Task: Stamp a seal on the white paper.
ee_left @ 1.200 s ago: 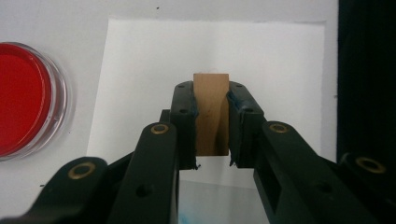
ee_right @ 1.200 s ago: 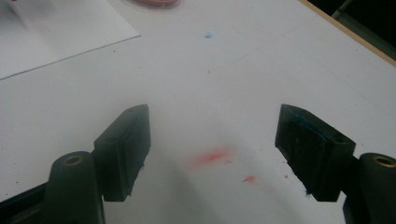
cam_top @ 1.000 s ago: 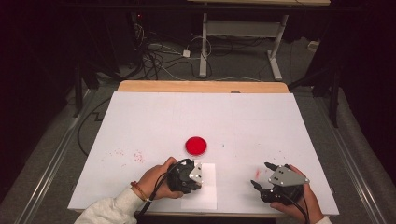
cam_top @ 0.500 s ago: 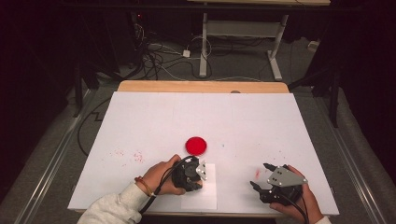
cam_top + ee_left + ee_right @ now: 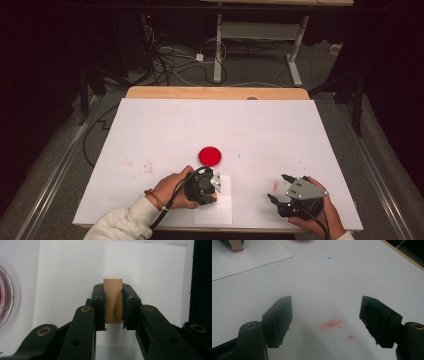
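From the high view, my left hand-held gripper (image 5: 212,186) sits over a white sheet of paper (image 5: 222,210) near the front edge of the worktop (image 5: 165,130), just this side of a red dish (image 5: 210,156), while my right hand-held gripper (image 5: 278,189) rests well apart to the right, above a few red smudges (image 5: 274,186). In the left gripper view, my two jaws are clamped on a small wooden block (image 5: 113,295), one pad on each long side, and the block stands over the paper with the rim of the dish (image 5: 7,298) at the left edge. I judge this block light, stiff and hard, so it won't give or crush; its smooth faces could slip, though, and the flat parallel sides where I have it are the right place to hold, about midway along its length so it cannot pivot. In the right gripper view, my jaws stand wide apart with nothing between them, bare worktop and a red smear (image 5: 331,324) below, and the block's end (image 5: 236,245) shows in the far corner over the paper (image 5: 249,260).
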`<action>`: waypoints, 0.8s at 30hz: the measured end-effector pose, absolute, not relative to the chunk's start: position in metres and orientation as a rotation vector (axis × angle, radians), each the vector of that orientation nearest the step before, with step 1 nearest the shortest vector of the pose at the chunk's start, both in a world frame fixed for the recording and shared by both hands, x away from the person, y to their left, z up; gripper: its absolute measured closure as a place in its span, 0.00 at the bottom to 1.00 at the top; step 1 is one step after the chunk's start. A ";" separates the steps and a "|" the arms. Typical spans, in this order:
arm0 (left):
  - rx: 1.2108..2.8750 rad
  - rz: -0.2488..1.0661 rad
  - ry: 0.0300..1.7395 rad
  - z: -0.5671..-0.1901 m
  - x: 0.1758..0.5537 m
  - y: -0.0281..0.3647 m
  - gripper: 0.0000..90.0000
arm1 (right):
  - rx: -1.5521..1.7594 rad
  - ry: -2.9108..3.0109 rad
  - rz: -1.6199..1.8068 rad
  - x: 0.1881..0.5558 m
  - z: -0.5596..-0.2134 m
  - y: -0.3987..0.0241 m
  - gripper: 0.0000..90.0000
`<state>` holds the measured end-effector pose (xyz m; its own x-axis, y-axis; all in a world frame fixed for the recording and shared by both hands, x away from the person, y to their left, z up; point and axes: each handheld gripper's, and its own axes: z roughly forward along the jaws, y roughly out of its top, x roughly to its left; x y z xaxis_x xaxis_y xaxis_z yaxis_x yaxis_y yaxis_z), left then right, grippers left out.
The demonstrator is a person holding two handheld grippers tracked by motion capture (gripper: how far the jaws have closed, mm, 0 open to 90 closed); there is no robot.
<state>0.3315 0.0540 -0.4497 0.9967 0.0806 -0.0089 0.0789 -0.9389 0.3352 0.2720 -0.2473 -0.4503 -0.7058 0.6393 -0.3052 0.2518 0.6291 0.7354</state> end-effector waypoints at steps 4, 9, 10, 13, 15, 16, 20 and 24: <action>2.789 -0.008 0.122 -0.450 0.333 0.055 0.82 | 0.702 2.290 0.923 0.272 -0.450 -0.248 0.30; 2.791 -0.011 0.123 -0.450 0.333 0.055 0.82 | 0.705 2.286 0.923 0.272 -0.450 -0.248 0.30; 2.790 -0.011 0.124 -0.450 0.333 0.055 0.82 | 0.707 2.289 0.923 0.271 -0.450 -0.248 0.30; 2.790 -0.004 0.126 -0.450 0.332 0.055 0.82 | 0.699 2.294 0.917 0.272 -0.451 -0.247 0.30; 2.792 0.007 0.125 -0.450 0.331 0.054 0.82 | 0.700 2.294 0.919 0.272 -0.450 -0.247 0.30; 2.793 0.010 0.124 -0.450 0.331 0.054 0.82 | 0.698 2.295 0.918 0.272 -0.450 -0.247 0.30; 2.799 0.035 0.124 -0.450 0.328 0.054 0.82 | 0.697 2.301 0.913 0.272 -0.451 -0.247 0.30; 2.795 0.046 0.124 -0.450 0.327 0.054 0.82 | 0.693 2.303 0.913 0.273 -0.451 -0.246 0.30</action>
